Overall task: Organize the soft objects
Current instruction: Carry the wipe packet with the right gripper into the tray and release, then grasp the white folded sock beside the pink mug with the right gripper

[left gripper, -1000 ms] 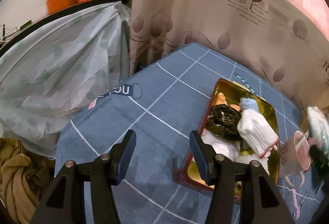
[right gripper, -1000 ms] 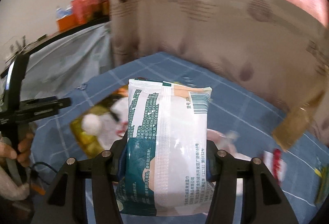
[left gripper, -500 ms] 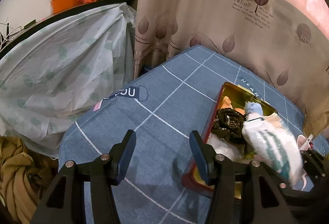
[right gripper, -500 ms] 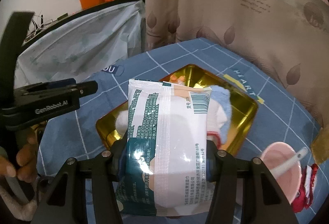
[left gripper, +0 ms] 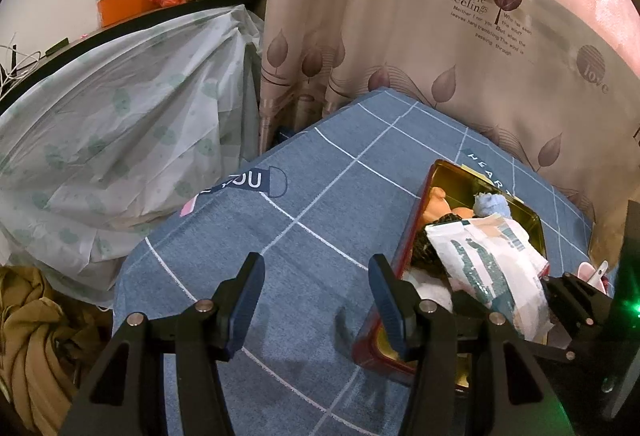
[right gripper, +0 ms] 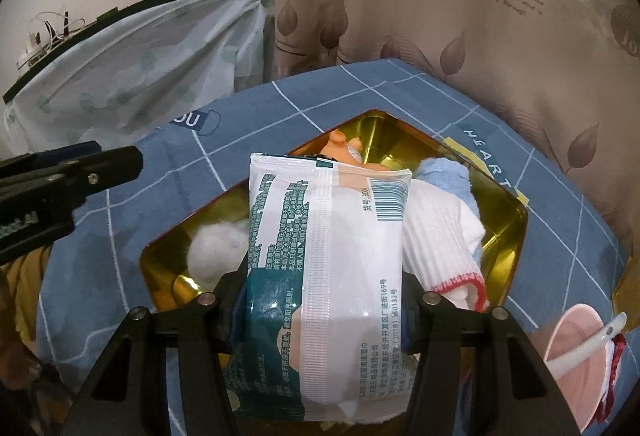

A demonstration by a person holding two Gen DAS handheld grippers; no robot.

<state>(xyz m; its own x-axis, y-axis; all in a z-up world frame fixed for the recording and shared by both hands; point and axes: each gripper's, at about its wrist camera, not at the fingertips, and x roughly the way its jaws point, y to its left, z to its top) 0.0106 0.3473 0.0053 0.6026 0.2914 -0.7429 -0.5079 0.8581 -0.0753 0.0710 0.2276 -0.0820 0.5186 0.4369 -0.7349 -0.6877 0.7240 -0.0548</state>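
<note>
My right gripper (right gripper: 324, 296) is shut on a white and teal plastic packet (right gripper: 324, 268), held upright just above a gold tin (right gripper: 514, 232) on the blue checked cloth. Inside the tin lie a white sock with red trim (right gripper: 440, 248), a light blue cloth (right gripper: 444, 175), a white fluffy ball (right gripper: 216, 248) and an orange toy (right gripper: 340, 147). In the left wrist view the packet (left gripper: 488, 264) hangs over the tin's (left gripper: 412, 232) near part. My left gripper (left gripper: 316, 300) stands open over bare cloth, left of the tin, nothing between its fingers.
A pink cup with a white spoon (right gripper: 576, 352) stands right of the tin. A leaf-print curtain (left gripper: 460, 55) hangs behind the table. Furniture under a pale plastic sheet (left gripper: 120, 135) is at the left, olive fabric (left gripper: 36, 336) below it.
My right gripper has carried the packet leftward and down, from beside the pink cup to over the tin. The left gripper has stayed put, still open.
</note>
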